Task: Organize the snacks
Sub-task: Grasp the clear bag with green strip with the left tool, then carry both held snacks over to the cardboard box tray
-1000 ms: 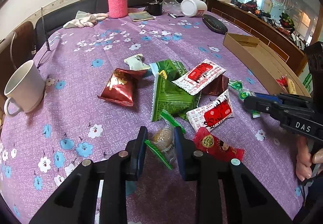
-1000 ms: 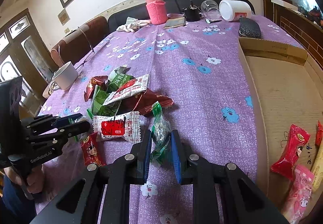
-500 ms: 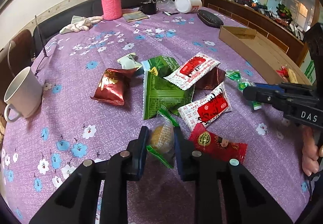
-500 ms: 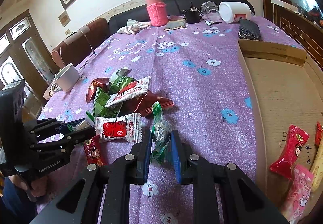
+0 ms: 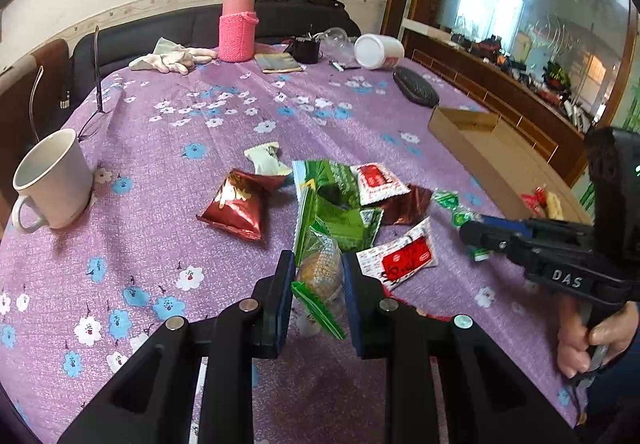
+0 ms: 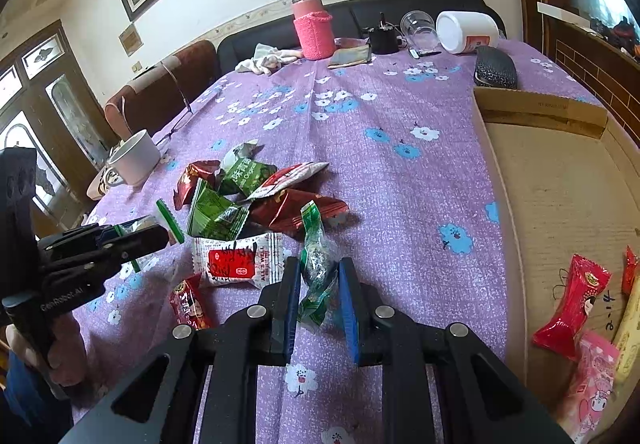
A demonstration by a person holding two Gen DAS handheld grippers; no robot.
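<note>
My left gripper (image 5: pixel 318 276) is shut on a clear, green-edged packet with a yellow cake (image 5: pixel 320 272), held above the purple flowered tablecloth; it also shows in the right wrist view (image 6: pixel 138 224). My right gripper (image 6: pixel 319 276) is shut on a green-and-clear candy packet (image 6: pixel 316 260), seen from the left wrist view (image 5: pixel 460 213). A pile of snacks lies between them: green packets (image 5: pixel 340 211), red-and-white packets (image 6: pixel 236 256), a dark red packet (image 5: pixel 236 203). A cardboard box (image 6: pixel 560 179) at the right holds several snacks (image 6: pixel 572 300).
A white mug (image 5: pixel 52 179) stands at the table's left. At the far edge are a pink flask (image 5: pixel 237 27), white gloves (image 5: pixel 172 57), a tipped white jar (image 5: pixel 378 49) and a black case (image 5: pixel 416 91). A wooden sideboard runs along the right.
My left gripper has lifted its cake packet up off the cloth. My right gripper holds its candy packet in about the same place.
</note>
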